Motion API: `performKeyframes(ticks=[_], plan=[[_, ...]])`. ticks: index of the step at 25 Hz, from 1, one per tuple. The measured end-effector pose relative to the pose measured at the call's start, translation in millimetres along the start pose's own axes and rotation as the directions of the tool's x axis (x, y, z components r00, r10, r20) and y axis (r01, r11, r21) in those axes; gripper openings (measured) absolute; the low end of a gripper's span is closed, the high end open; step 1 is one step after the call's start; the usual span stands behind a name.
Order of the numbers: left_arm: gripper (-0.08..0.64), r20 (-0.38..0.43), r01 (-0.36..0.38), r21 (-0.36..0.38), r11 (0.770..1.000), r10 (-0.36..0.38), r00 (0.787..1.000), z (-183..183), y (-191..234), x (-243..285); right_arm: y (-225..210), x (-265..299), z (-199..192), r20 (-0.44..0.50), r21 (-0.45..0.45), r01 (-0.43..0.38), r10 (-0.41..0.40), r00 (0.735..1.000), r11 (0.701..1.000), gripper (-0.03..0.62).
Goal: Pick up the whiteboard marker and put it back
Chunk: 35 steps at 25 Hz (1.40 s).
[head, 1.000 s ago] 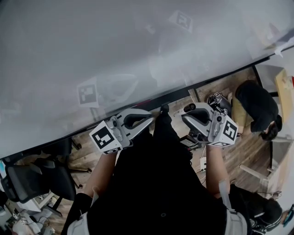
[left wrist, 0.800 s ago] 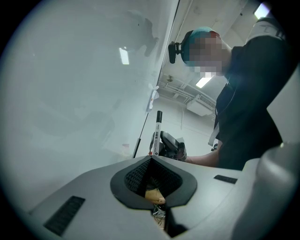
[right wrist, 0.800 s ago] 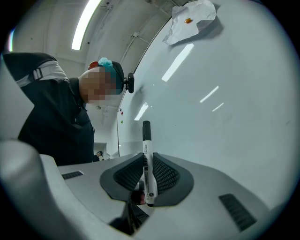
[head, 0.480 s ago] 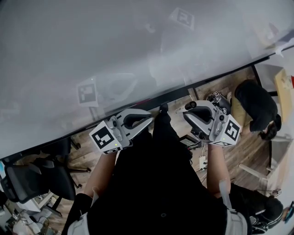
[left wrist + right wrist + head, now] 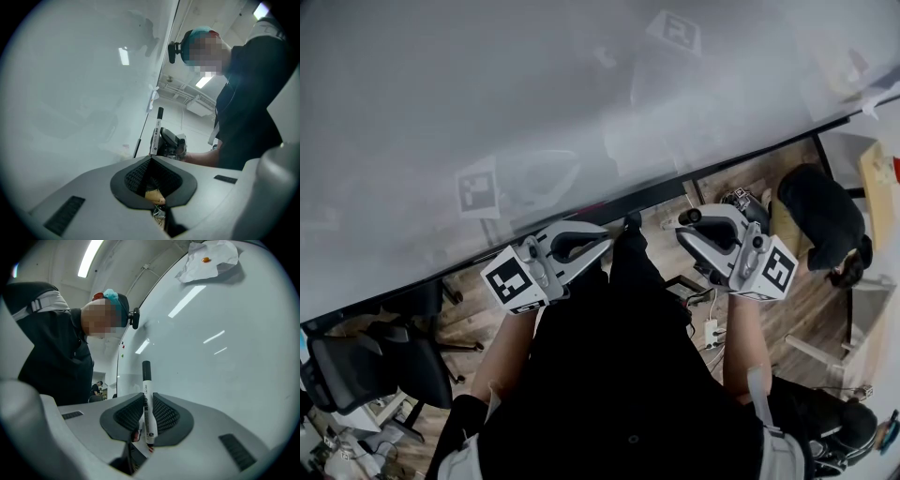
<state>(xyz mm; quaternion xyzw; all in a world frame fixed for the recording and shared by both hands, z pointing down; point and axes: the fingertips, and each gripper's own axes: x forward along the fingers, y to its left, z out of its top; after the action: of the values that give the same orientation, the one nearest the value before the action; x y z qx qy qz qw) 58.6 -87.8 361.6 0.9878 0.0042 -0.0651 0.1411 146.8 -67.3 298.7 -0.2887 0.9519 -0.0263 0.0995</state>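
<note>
Whiteboard (image 5: pixel 225 357) glossy, smooth (mirrors lights); right tongs (image 5: pixel 146 397) matt grey plastic, pads (image 5: pixel 164 415) ribbed; floor (image 5: pixel 797 300) wood.

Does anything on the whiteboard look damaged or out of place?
Only a crumpled paper sheet, held on the whiteboard by a small orange magnet: it is wrinkled, not flat. Nothing else stands out.

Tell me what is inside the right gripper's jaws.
A whiteboard marker stands clamped between the pads of the right gripper. Its black cap sticks out above them and its lower end shows below. The pads cover the sides of the barrel where they grip it.
</note>
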Motion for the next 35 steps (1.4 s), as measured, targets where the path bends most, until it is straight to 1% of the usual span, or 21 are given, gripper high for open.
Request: performKeyframes(ticks=[4, 8, 11, 16, 21, 23, 24, 25, 27, 28, 30, 32, 33, 35], plan=[[0.012, 0.002, -0.006, -0.001, 1.0, 0.006, 1.0, 0, 0, -1, 1, 4, -4, -0.049, -0.043, -0.006, 0.004, 0.999, 0.999, 0.069], [0.012, 0.002, -0.016, 0.0, 1.0, 0.016, 1.0, 0, 0, -1, -1, 15, -7, -0.11, -0.08, 0.023, -0.032, 0.993, 0.997, 0.069], [0.012, 0.0, -0.026, -0.001, 1.0, 0.026, 1.0, 1, 1, -2, -4, 20, -12, -0.154, -0.108, 0.028, -0.045, 0.987, 0.994, 0.069], [0.012, 0.003, -0.042, 0.0, 0.999, 0.042, 0.999, 1, 3, -6, -4, 26, -27, -0.236, -0.176, 0.017, -0.059, 0.97, 0.984, 0.069], [0.012, 0.01, -0.068, -0.006, 0.998, 0.068, 0.998, -1, 7, -12, -9, 32, -51, -0.332, -0.242, -0.003, -0.08, 0.94, 0.97, 0.069], [0.012, 0.011, -0.078, -0.008, 0.997, 0.078, 0.997, 0, 8, -14, -11, 34, -60, -0.373, -0.266, -0.012, -0.091, 0.923, 0.964, 0.069], [0.012, 0.008, -0.085, -0.009, 0.996, 0.085, 0.996, 0, 8, -15, -12, 33, -67, -0.406, -0.278, -0.024, -0.095, 0.909, 0.96, 0.069], [0.012, 0.005, -0.092, -0.009, 0.996, 0.092, 0.996, 0, 8, -15, -13, 30, -76, -0.457, -0.295, -0.047, -0.098, 0.884, 0.954, 0.069], [0.012, 0.003, -0.103, -0.009, 0.995, 0.103, 0.995, -1, 7, -17, -14, 24, -95, -0.563, -0.335, -0.115, -0.101, 0.82, 0.935, 0.069], [0.012, 0.004, -0.109, -0.01, 0.994, 0.109, 0.994, -2, 7, -19, -14, 23, -101, -0.591, -0.35, -0.141, -0.102, 0.8, 0.926, 0.069], [0.012, 0.009, -0.122, -0.016, 0.992, 0.122, 0.992, -3, 8, -23, -14, 27, -112, -0.624, -0.371, -0.178, -0.102, 0.775, 0.912, 0.069], [0.012, 0.011, -0.135, -0.021, 0.991, 0.135, 0.991, -5, 9, -27, -14, 30, -123, -0.645, -0.381, -0.202, -0.103, 0.757, 0.902, 0.069], [0.012, 0.011, -0.14, -0.023, 0.99, 0.14, 0.99, -5, 9, -29, -14, 31, -128, -0.653, -0.387, -0.213, -0.103, 0.75, 0.897, 0.069], [0.012, 0.01, -0.147, -0.023, 0.989, 0.148, 0.989, -7, 8, -31, -13, 34, -137, -0.656, -0.399, -0.23, -0.101, 0.748, 0.888, 0.069]])
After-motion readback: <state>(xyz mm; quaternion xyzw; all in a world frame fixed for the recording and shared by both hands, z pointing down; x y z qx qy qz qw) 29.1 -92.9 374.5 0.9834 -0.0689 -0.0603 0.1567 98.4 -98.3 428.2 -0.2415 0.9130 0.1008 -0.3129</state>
